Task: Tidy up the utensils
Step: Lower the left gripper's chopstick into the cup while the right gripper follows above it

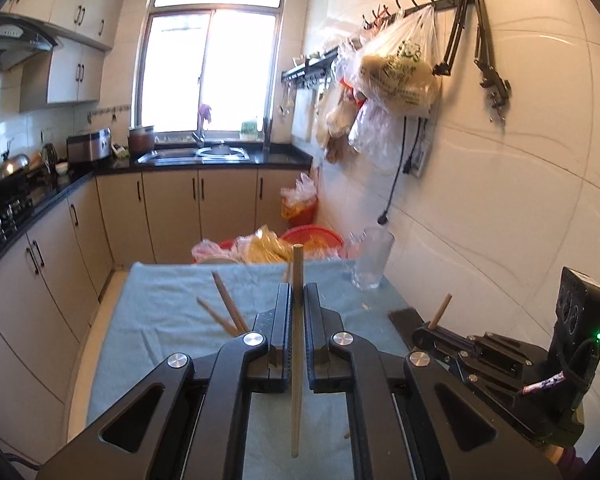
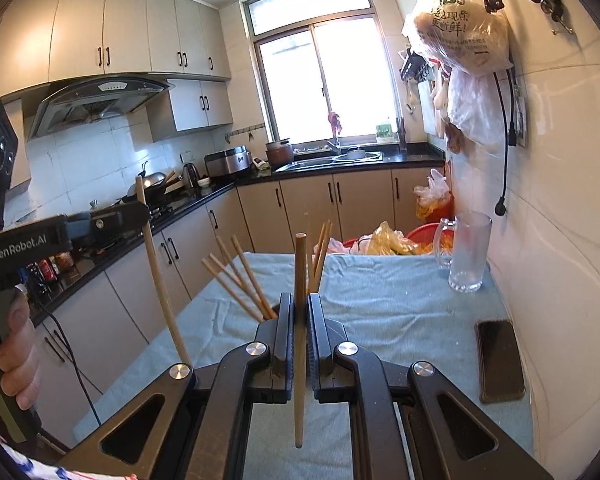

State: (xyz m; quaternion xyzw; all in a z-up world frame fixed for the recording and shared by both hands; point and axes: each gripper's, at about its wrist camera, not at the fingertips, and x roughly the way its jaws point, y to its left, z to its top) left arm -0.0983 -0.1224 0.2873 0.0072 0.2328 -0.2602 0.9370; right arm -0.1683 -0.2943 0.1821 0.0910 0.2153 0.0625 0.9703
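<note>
My left gripper is shut on a wooden chopstick held upright above the blue-cloth table. My right gripper is shut on another wooden chopstick, also upright. Several more chopsticks lie on the cloth ahead, partly hidden behind the jaws. A clear glass mug stands at the table's far right by the wall; it also shows in the left wrist view. The right gripper with its chopstick shows in the left wrist view. The left gripper shows in the right wrist view.
A black phone lies on the cloth near the tiled wall. Red basins with plastic bags sit past the table's far edge. Bags hang from a wall hook rail. Counter, sink and cabinets run along the left and back.
</note>
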